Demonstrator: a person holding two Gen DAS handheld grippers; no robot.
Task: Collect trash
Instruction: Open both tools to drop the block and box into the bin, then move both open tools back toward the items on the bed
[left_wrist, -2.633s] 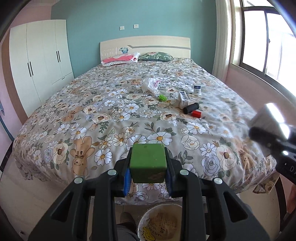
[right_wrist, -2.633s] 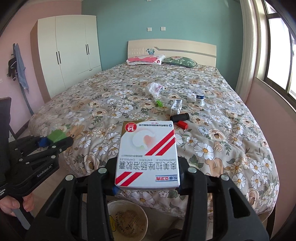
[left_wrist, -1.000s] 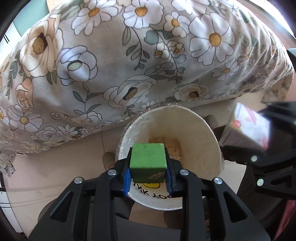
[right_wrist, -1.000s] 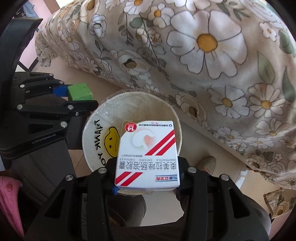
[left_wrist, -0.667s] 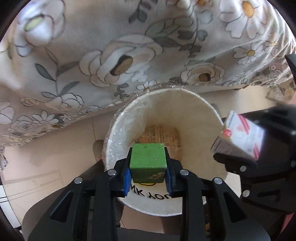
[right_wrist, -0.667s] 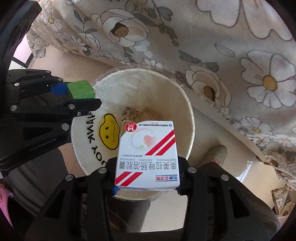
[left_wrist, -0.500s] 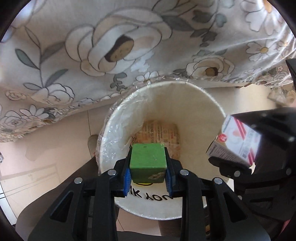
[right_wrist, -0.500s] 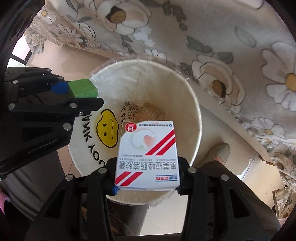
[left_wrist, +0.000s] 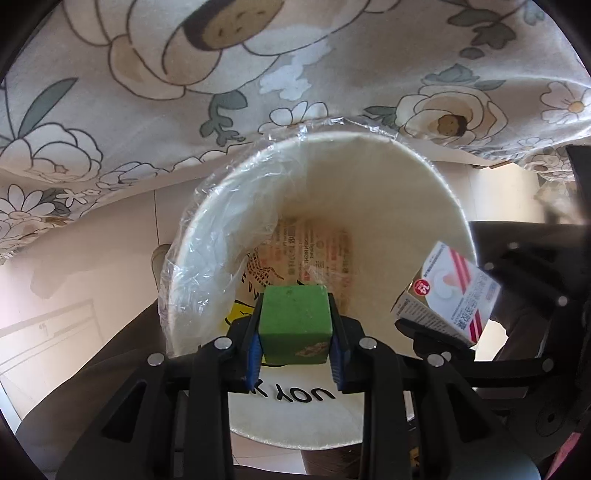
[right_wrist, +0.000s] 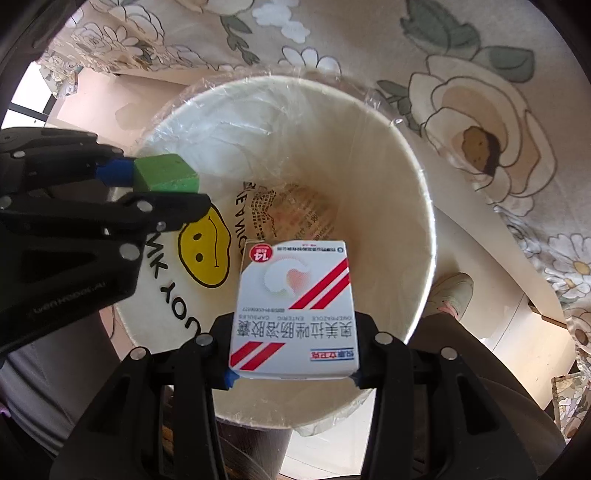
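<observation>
Since the earlier frames we have swung both grippers down from the bed view and closed in on the bin, whose mouth now fills both pictures. The green block (left_wrist: 294, 322) sits pinched between the blue pads of the left gripper (left_wrist: 294, 334), held just inside the near rim of the trash bin (left_wrist: 436, 192). The medicine box (right_wrist: 293, 308) — white with red stripes — is clamped in the right gripper (right_wrist: 291, 347), which hangs over the near half of the opening with the box's far end pointing down into it. Each gripper shows in the other's view: the box at the right of the left wrist picture, the block at the left of the right wrist one, the two apart.

The bin is cream, lined with a clear plastic bag (left_wrist: 207, 258) and printed with a yellow smiley face (right_wrist: 205, 251). At the bottom lies what looks like a printed wrapper (left_wrist: 314, 254), so some trash seems to be in already. The flowered bedspread (left_wrist: 258, 74) hangs just behind the bin's far rim.

We judge both items to be at the drop point — neither is released yet. How much trash remains on the bed we cannot tell from here.
</observation>
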